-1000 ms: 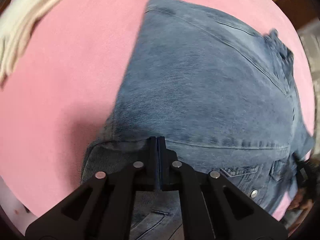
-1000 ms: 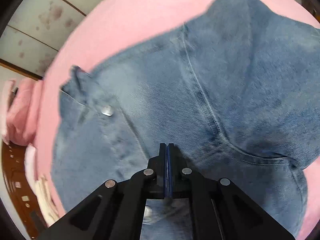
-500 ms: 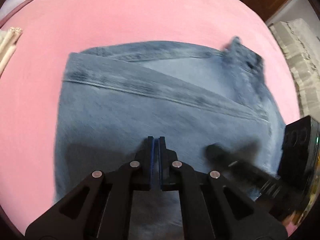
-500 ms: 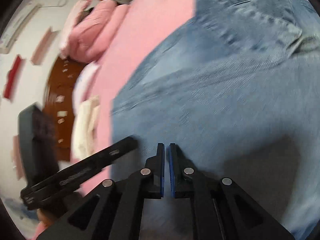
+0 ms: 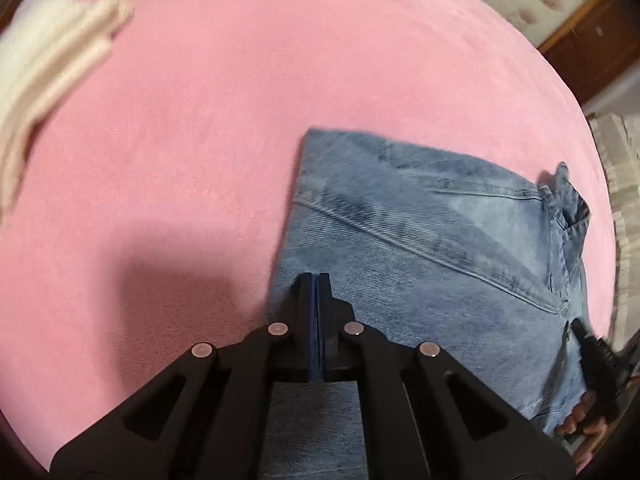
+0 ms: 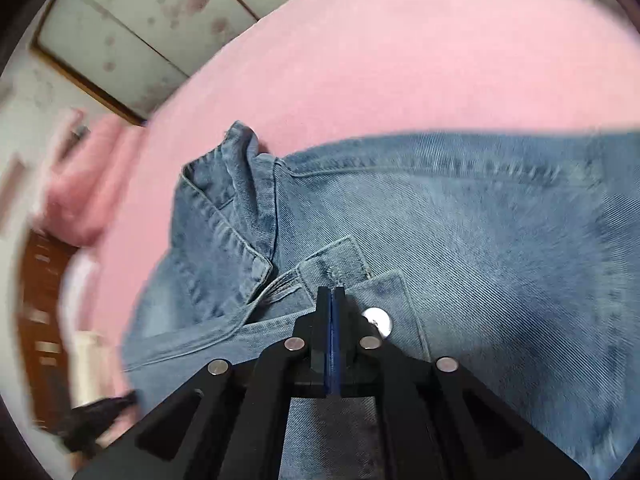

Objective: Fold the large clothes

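Denim jacket (image 5: 432,264) lies under both closed, empty grippers, left (image 5: 316,280) and right (image 6: 331,294).

A faded blue denim jacket (image 5: 432,248) lies folded flat on the pink bedspread, collar (image 6: 224,208) rumpled at one end, a metal button (image 6: 378,318) showing.

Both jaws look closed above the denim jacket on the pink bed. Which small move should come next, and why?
Probably open the right gripper and grasp the loose collar. The denim jacket already lies folded flat on the pink bed, and both jaws are shut on nothing.
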Available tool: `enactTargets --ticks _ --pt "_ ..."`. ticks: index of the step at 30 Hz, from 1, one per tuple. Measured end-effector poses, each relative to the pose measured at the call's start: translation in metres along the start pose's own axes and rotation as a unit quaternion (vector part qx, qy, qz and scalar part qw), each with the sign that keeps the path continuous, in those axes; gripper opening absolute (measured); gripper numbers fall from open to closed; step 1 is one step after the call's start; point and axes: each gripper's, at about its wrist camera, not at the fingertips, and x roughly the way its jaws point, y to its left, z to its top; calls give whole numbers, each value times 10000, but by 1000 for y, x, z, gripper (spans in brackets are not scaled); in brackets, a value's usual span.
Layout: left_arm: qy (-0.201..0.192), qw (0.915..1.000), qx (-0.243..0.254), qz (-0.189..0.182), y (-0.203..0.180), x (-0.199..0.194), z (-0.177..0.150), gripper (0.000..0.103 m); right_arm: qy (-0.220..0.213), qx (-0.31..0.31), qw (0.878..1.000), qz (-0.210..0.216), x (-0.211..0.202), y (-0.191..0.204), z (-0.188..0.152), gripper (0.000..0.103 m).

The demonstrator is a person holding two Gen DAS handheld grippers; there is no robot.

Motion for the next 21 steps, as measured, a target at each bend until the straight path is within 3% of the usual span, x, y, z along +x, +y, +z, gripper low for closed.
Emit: enactTargets --ticks 2,3,5,7,10,12,14,15,17,19,20,21 --pt "-167 9992 141 -337 -12 -9 0 1 -171 68 9981 594 -5 29 -18 3" --pt "-182 9979 203 -584 -20 -12 0 1 101 149 9927 1193 2 42 -25 3" --pt "-163 9947 372 -946 -36 -11 0 1 758 34 9804 1816 18 65 -40 3" --pt "-61 9934 641 -953 -59 -2 -2 1 1152 -467 9719 1998 33 98 -57 3" --pt "-100 9903 1216 -664 -73 11 4 1 1380 -1167 9671 1789 59 128 -57 3" --pt "-85 9908 1351 51 -65 28 16 1 1483 -1462 9689 1335 70 125 -51 3" --pt "-122 9942 1008 -344 -44 25 28 1 1541 -1366 9697 1315 72 92 -30 3" --pt "-199 9954 848 -389 -32 23 34 1 1400 -1123 9762 1216 70 70 -17 3" --pt "-411 9955 813 252 -13 18 43 1 1024 -764 9876 915 49 26 -3 1" --pt "-472 9949 675 575 9 13 51 1 557 -493 9968 -305 24 -25 12 0" --pt "-437 9937 600 834 17 12 53 1 509 -366 9973 -372 14 -46 16 0" --pt "-385 9934 537 938 25 11 54 1 652 13 9978 130 9 -72 20 0"
